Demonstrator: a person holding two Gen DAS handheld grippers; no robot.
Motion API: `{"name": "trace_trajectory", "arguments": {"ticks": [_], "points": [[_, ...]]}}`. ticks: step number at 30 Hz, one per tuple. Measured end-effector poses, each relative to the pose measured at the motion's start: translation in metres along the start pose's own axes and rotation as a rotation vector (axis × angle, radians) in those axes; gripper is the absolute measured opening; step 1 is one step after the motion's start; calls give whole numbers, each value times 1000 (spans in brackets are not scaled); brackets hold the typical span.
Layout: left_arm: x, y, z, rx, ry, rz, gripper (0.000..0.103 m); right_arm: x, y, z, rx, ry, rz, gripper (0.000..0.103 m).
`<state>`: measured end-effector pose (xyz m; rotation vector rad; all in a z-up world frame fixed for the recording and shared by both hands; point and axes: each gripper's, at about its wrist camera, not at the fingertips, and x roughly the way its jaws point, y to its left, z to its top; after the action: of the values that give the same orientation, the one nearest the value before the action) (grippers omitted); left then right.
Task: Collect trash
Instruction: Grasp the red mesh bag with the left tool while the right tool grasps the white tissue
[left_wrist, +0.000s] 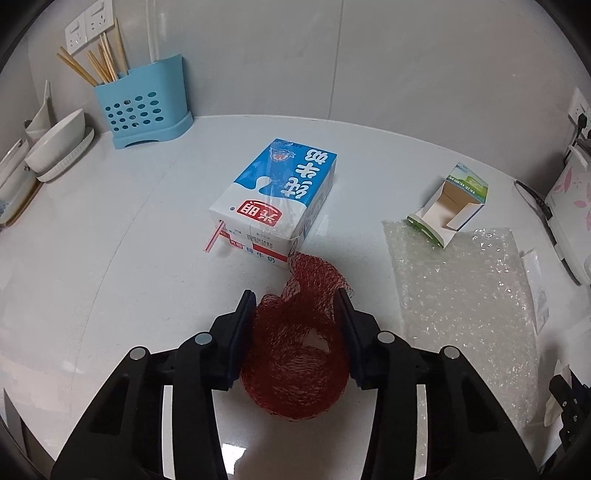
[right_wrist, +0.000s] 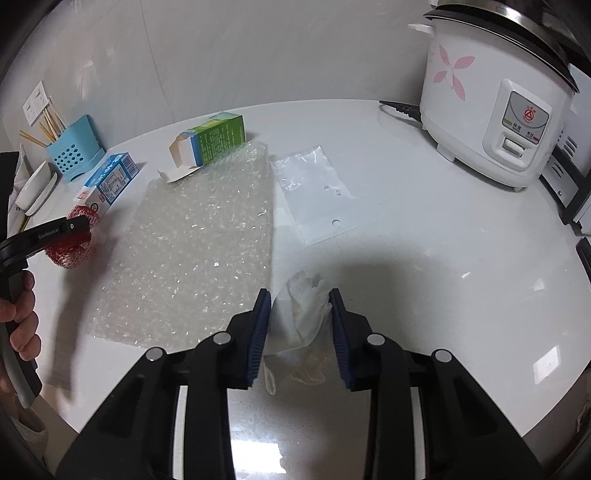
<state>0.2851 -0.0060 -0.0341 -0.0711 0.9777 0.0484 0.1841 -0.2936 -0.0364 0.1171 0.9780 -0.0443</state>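
In the left wrist view my left gripper is open, its jaws on either side of a red mesh net bag that lies on the white counter. A blue and white milk carton with a pink straw lies just beyond it. In the right wrist view my right gripper is open around a crumpled white tissue. The net bag and the left gripper show at the far left there. A bubble wrap sheet, an open green box and a clear plastic bag lie ahead.
A blue utensil holder with chopsticks and white bowls stand at the back left. A white rice cooker with its cord stands at the back right. The bubble wrap and green box lie right of the left gripper.
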Motion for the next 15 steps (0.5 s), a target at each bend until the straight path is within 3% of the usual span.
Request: {"name": "trace_trajectory", "arguments": {"ticks": [15], "points": [[-50,8,-15,9,-43,-32,43,-32,7,-16,-5,-47,20,31]]}}
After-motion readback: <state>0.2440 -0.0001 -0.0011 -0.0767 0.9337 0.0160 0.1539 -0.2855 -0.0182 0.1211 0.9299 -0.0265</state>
